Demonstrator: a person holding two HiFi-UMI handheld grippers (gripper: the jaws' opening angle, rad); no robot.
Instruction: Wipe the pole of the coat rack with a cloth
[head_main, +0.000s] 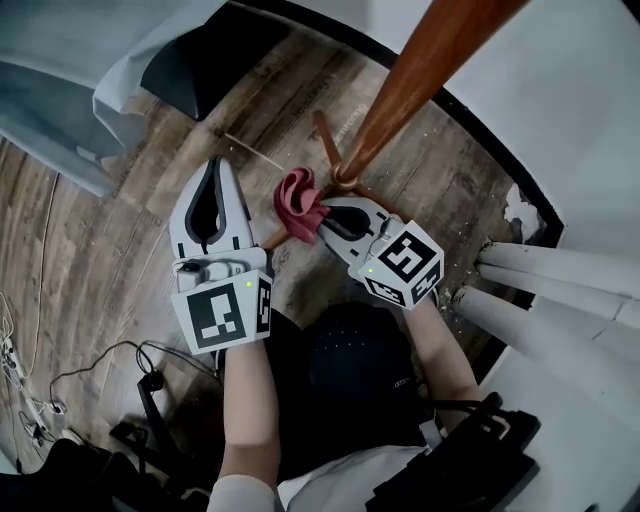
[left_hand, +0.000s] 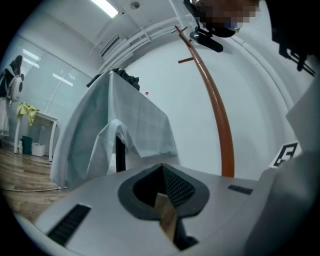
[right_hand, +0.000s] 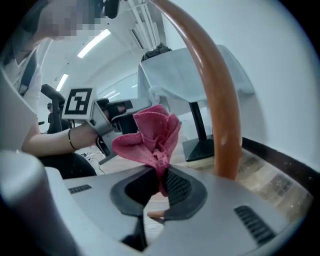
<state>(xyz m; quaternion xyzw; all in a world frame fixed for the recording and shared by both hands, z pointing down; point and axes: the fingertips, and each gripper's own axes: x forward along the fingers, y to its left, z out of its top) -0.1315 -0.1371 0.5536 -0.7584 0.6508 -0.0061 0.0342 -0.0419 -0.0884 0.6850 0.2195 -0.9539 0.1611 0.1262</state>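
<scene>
The coat rack's brown wooden pole (head_main: 420, 70) rises from its foot (head_main: 345, 182) on the wooden floor. My right gripper (head_main: 322, 215) is shut on a pink-red cloth (head_main: 298, 205), bunched just left of the pole's foot. In the right gripper view the cloth (right_hand: 150, 135) stands up out of the shut gripper (right_hand: 160, 172), with the pole (right_hand: 220, 110) close on the right, apart from the cloth. My left gripper (head_main: 222, 168) is shut and holds nothing, a little left of the cloth. In the left gripper view the shut gripper (left_hand: 162, 167) points past the pole (left_hand: 220, 125).
A table draped in pale cloth (head_main: 60, 80) with a black base (head_main: 200, 65) stands at the back left. White pipes (head_main: 560, 290) lie at the right by the wall. Cables (head_main: 40, 380) trail on the floor at the left. A rack leg (head_main: 325, 140) spreads from the foot.
</scene>
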